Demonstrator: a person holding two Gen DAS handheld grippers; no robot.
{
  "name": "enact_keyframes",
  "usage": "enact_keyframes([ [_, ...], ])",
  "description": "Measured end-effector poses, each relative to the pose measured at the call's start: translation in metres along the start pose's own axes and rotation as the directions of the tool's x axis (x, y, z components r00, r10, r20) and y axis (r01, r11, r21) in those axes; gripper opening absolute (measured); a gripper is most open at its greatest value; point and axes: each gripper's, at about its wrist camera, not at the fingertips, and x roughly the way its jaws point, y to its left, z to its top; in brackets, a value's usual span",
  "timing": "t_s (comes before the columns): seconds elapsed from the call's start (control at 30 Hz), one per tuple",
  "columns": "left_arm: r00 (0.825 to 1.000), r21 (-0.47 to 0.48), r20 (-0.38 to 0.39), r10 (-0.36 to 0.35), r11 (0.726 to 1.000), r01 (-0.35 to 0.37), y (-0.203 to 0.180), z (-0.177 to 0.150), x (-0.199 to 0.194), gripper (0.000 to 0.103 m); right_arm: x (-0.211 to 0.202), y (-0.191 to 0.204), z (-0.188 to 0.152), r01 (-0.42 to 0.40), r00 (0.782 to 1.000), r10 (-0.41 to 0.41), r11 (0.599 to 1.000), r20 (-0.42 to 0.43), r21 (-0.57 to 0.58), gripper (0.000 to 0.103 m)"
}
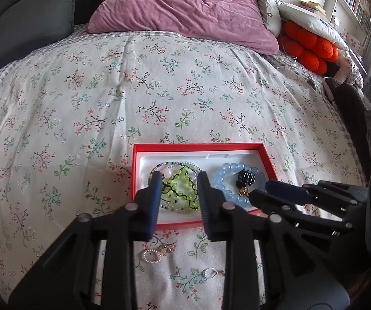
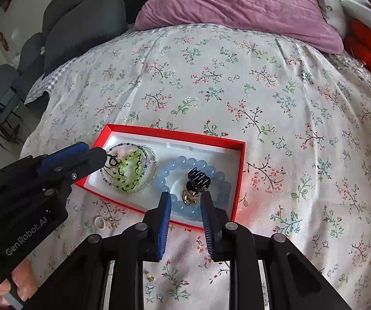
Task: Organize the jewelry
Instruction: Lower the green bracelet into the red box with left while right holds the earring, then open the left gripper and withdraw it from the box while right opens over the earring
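A red box with a white tray (image 1: 263, 152) (image 2: 241, 160) lies on the floral bedspread. In it are a green and black beaded bracelet (image 1: 180, 188) (image 2: 127, 170), a pale blue bead bracelet (image 1: 226, 174) (image 2: 183, 162), a black claw clip (image 1: 245, 177) (image 2: 198, 177) and a gold piece (image 2: 190, 197). My left gripper (image 1: 177, 178) (image 2: 92, 152) is open over the green bracelet. My right gripper (image 2: 185, 197) (image 1: 257, 190) is open over the gold piece. A small pearl ring earring (image 1: 150, 255) (image 2: 99, 222) and another earring (image 1: 210, 272) lie on the bedspread in front of the box.
A purple pillow (image 1: 183, 10) (image 2: 237, 2) lies at the head of the bed. Dark grey cushions (image 1: 25, 23) sit at the left. An orange bobble cushion (image 1: 312, 46) and white pillows lie at the right. A small gold item (image 2: 149, 276) lies near the right gripper's base.
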Motion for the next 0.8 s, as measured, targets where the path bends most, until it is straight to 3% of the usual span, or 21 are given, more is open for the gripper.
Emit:
enact_keyframes([
  [0.2, 1.0, 0.02, 0.008, 0.026, 0.999, -0.026, 0.003, -0.005, -0.012, 0.055, -0.012, 0.002, -0.004, 0.002, 1.0, -0.002, 1.0, 0.014, -0.02, 0.035],
  [0.3, 1.0, 0.019, 0.007, 0.03, 0.999, -0.03, 0.007, -0.007, -0.017, 0.062, -0.019, 0.001, -0.007, 0.008, 0.999, -0.007, 1.0, 0.031, -0.019, 0.06],
  [0.43, 0.999, 0.016, 0.001, 0.033, 0.999, -0.033, 0.012, -0.012, -0.023, 0.076, -0.029, 0.003, -0.011, 0.007, 0.999, -0.005, 0.999, 0.046, -0.032, 0.061],
  [0.57, 0.999, 0.013, -0.024, 0.043, 0.999, -0.043, 0.019, -0.019, -0.027, 0.083, -0.035, 0.003, -0.017, 0.018, 0.999, -0.017, 0.999, 0.045, -0.036, 0.063],
  [0.8, 0.996, -0.006, -0.057, 0.073, 0.997, -0.074, 0.037, -0.034, -0.032, 0.097, -0.041, 0.005, -0.029, 0.05, 0.998, -0.048, 0.997, 0.038, -0.055, 0.078],
])
